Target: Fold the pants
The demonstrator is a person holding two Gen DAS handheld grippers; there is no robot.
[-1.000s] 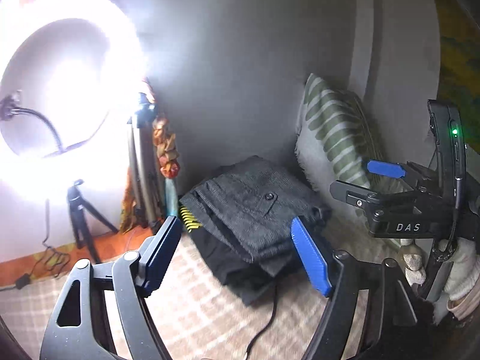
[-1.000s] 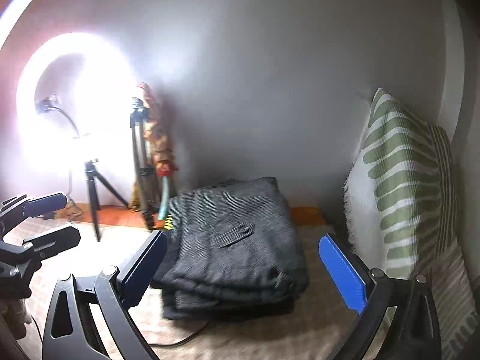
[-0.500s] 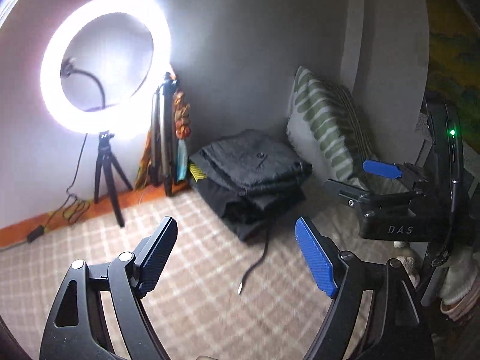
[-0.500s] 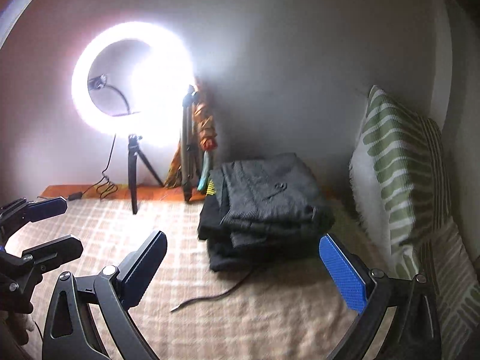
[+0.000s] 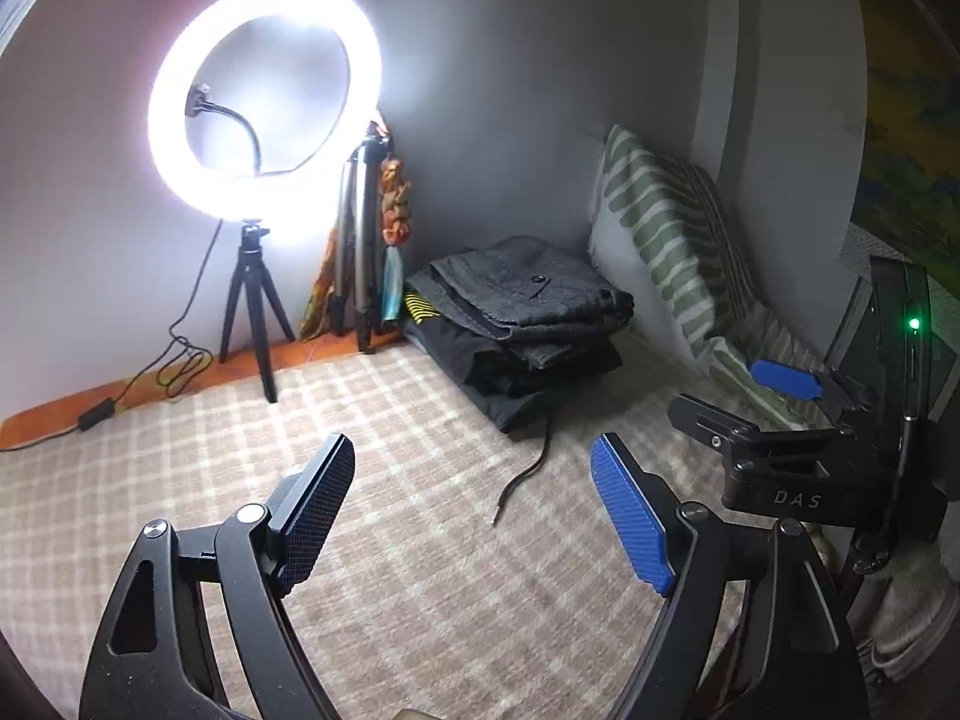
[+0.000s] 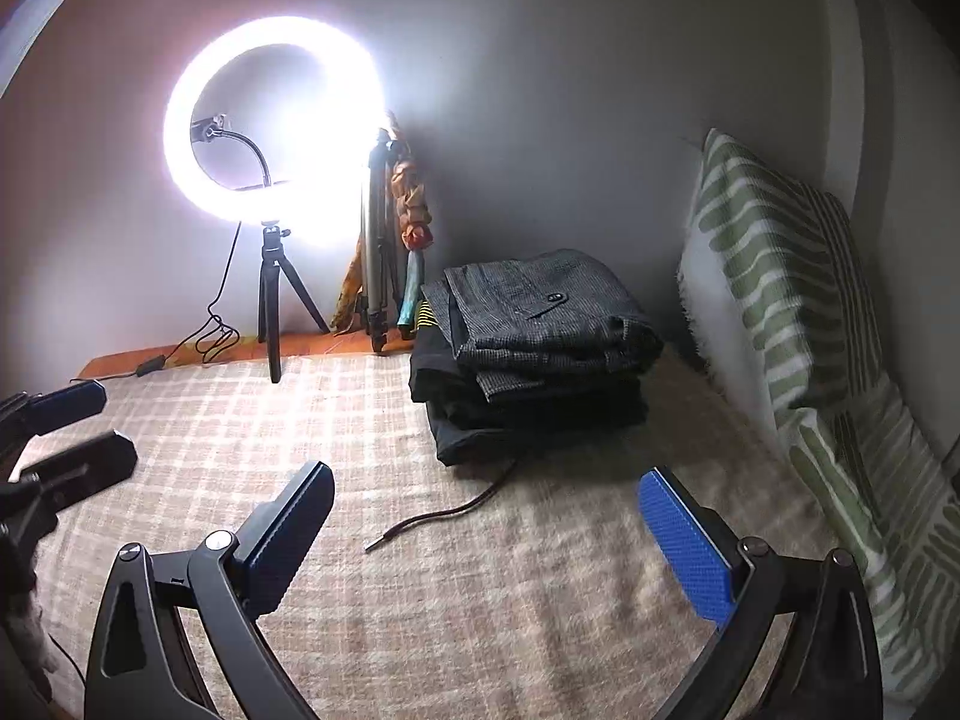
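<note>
A folded pair of dark grey pants (image 5: 528,300) (image 6: 540,324) with a button on top lies on a stack of black garments (image 5: 480,372) (image 6: 510,426) at the far end of the bed, by the wall. A dark drawstring (image 5: 528,468) (image 6: 450,510) trails from the stack toward me. My left gripper (image 5: 471,450) (image 6: 114,423) hangs open over the blanket, well short of the stack, with nothing between its blue pads. Beside it my right gripper (image 6: 485,477) (image 5: 717,387) is open and empty too.
A checked beige blanket (image 5: 420,570) (image 6: 510,600) covers the bed. A lit ring light (image 5: 264,90) (image 6: 276,120) stands on a small tripod at the back left, a folded tripod (image 5: 360,252) beside it. Green-striped pillows (image 5: 666,240) (image 6: 780,276) lean along the right wall.
Both grippers have drawn back from the stack, which now looks smaller and farther off. More blanket, the drawstring and the whole ring light have come into view.
</note>
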